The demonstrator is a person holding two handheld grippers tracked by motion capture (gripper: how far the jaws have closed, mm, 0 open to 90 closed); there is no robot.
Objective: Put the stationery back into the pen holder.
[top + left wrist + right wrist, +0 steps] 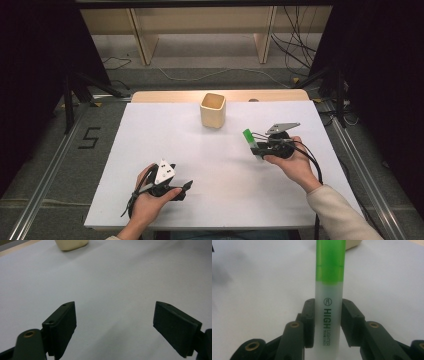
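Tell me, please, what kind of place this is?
Probably a lab or recording station, not a home: a white-topped table stands between metal rails, loose cables lie on the floor, and a number 5 is taped beside the table.

The highlighter (329, 302) has a translucent white barrel printed "HIGH LIGHTER" in dark letters and a bright green cap end. It is clamped at the barrel between two black fingers (308, 322), green end (248, 135) pointing away, above the white table (210, 165).
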